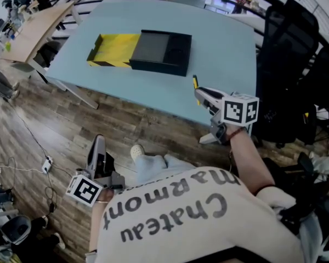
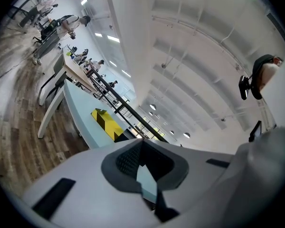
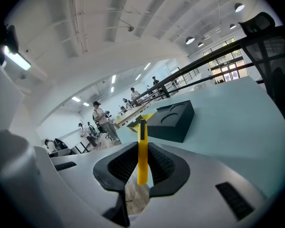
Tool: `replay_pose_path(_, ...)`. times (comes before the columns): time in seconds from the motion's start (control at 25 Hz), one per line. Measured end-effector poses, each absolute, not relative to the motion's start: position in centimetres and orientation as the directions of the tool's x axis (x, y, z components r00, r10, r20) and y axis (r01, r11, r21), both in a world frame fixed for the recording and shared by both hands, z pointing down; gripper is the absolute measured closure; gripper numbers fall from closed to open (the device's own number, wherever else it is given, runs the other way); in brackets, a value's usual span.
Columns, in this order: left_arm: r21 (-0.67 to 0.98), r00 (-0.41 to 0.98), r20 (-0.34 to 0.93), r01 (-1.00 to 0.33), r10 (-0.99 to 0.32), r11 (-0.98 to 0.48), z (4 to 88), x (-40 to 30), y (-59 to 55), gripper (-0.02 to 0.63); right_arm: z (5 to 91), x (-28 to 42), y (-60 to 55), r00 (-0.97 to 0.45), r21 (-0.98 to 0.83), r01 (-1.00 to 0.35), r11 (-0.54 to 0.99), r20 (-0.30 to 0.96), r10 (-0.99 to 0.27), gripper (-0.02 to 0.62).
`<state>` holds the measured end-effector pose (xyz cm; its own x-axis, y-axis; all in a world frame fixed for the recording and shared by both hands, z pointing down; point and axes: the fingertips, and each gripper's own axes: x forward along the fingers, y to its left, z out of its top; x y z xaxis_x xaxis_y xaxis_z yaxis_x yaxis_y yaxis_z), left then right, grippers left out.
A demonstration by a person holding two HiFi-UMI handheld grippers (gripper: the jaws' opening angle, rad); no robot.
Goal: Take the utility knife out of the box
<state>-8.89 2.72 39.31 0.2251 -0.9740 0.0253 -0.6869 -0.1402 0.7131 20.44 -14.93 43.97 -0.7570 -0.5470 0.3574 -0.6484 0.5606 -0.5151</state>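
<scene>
At centre right of the head view, my right gripper (image 1: 202, 93) is clamped on the utility knife (image 1: 195, 82). It is well apart from the box (image 1: 153, 51), upper centre on the table (image 1: 230, 43). My left gripper (image 1: 97, 147), lower left, has its jaws together and empty. Risk: the thin yellow body could pivot or slip between the pads. The knife's lower end is hidden, and the box interior is hard to read.

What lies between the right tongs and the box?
Only bare table between box and right tongs, clear in the head view; the tongs hold the knife.
</scene>
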Motion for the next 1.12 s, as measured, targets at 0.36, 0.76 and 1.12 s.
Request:
replay_pose_path(0.36,0.716,0.219,0.029,-0.685,-0.975,-0.133,39.4,-8.8,3.2,0.603,44.5,20.3,-14.4,-0.761,-0.506,-0.647,0.57,0.378,-0.528,0.514)
replay_pose_path(0.76,0.718,0.208,0.034,-0.685,-0.977,-0.121,39.6,-9.1,3.3,0.603,44.8,19.9,-14.5,-0.765,-0.511,-0.643,0.571,0.38,-0.521,0.512)
replay_pose_path(1.12,0.72,0.208,0.033,-0.684,-0.978,-0.121,39.4,-9.6,3.1,0.603,44.8,19.1,-14.6,-0.767,-0.509,-0.64,0.575,0.385,-0.513,0.514)
